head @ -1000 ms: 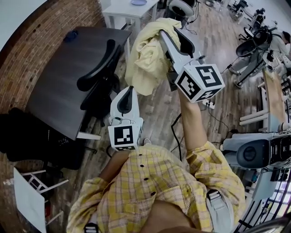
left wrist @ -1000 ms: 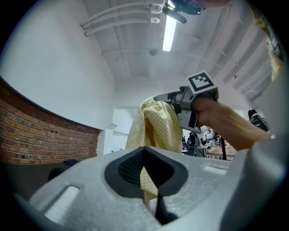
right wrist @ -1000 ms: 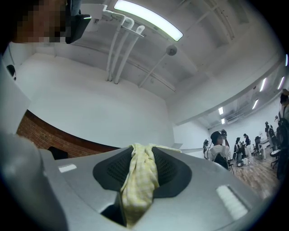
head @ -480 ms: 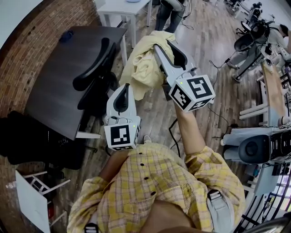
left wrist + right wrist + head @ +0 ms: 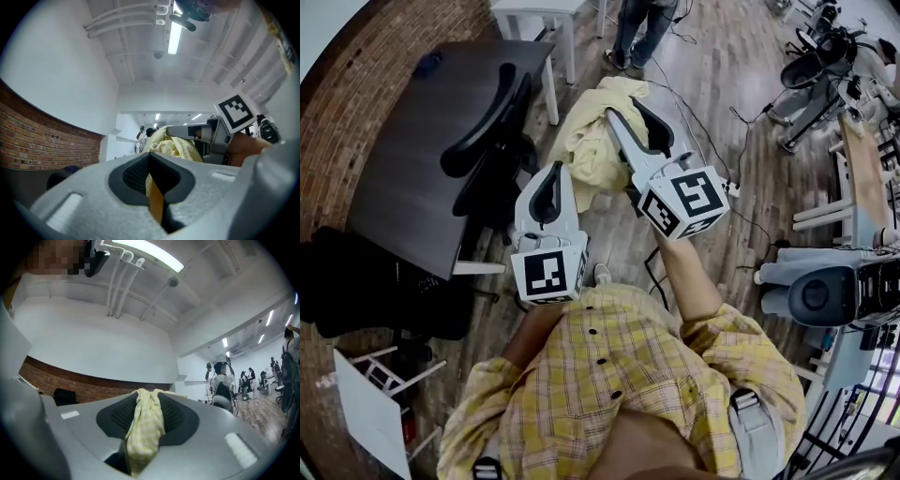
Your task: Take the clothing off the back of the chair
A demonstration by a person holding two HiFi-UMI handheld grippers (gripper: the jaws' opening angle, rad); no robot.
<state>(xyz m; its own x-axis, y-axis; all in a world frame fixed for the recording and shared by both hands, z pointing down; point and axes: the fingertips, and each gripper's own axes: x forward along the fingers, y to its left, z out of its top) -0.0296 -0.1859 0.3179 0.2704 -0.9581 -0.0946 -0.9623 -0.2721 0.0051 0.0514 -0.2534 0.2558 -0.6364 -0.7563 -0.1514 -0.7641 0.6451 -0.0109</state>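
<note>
A pale yellow garment (image 5: pixel 586 141) hangs bunched in the air, away from the black office chair (image 5: pixel 487 127). My right gripper (image 5: pixel 614 117) is shut on the garment's top. In the right gripper view a fold of the checked yellow cloth (image 5: pixel 146 427) is pinched between the dark pads of my right gripper (image 5: pixel 147 401). My left gripper (image 5: pixel 548 183) sits lower, beside the chair, with its jaws together and nothing in them. The left gripper view shows my left gripper (image 5: pixel 150 164) shut, with the garment (image 5: pixel 176 145) and the right gripper's marker cube (image 5: pixel 236 112) beyond it.
The chair stands against a dark table (image 5: pixel 403 159) by a brick wall. A white table (image 5: pixel 534 11) and a standing person's legs (image 5: pixel 639 28) are at the far end. Cables and a power strip (image 5: pixel 731 187) lie on the wood floor. More chairs (image 5: pixel 816 84) stand at the right.
My right gripper has come down with the yellow garment and now hangs nearer the left gripper. The left gripper has stayed in place.
</note>
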